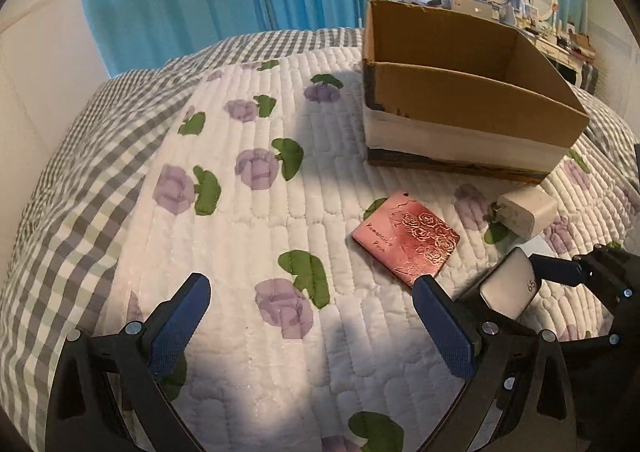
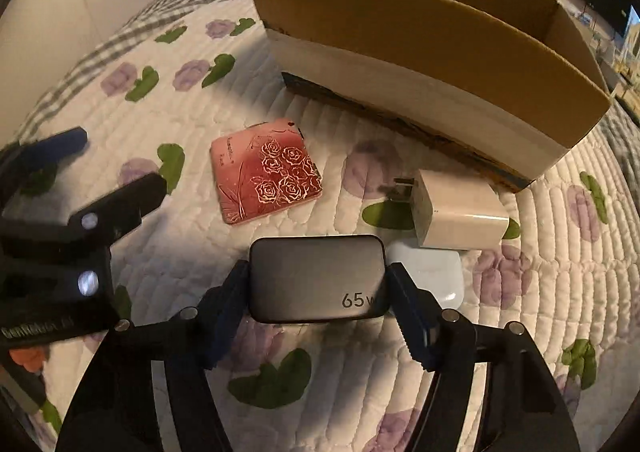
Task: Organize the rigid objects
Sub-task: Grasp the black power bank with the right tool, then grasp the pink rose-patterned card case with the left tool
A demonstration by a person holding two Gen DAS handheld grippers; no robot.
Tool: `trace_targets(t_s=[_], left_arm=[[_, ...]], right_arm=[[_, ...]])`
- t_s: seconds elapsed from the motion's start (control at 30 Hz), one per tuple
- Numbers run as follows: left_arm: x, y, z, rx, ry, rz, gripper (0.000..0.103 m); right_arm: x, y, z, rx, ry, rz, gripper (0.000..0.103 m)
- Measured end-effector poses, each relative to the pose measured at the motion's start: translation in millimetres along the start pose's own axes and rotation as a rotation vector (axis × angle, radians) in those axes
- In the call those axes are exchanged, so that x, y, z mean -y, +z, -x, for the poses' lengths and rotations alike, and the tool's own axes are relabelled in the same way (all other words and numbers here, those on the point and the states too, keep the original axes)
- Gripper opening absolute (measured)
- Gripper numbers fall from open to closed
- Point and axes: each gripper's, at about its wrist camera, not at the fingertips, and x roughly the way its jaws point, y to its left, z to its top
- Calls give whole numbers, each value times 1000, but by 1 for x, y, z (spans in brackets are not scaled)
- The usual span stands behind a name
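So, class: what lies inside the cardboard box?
Inside the box, only bare brown inner walls show in both views. The near wall hides the floor, so whether anything lies at the bottom cannot be seen.

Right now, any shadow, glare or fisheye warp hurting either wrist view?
Left wrist: a dark shadow band crosses the quilt between the open left gripper; window glare at the upper left; cardboard box edges bow.
Right wrist: the dark charger, clamped in the right gripper, is dim but its "65" reads; pink card is sharp; box rim curves strongly.
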Motion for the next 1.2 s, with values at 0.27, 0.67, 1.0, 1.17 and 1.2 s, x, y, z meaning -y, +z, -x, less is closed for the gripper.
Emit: trace_targets(t_s=[0.27,0.67,1.0,1.17,1.2], left_arm=[[-5,-1,0,-5,10,10,103],[33,21,-21,-34,6,-132,103],[83,29,-83,-91,4,-331,103],[75,35,-99,-118,-61,-290,103],[71,35,-101,-128,-80,-271,103]], right_arm=[[2,3,-18,-8,8,-29,68],[55,36,54,148,-98,-43,67],[87,43,29,95,-74,-31,67],[92,41,30,86,-57,-41,67],[91,41,29,85,-57,-39,67]])
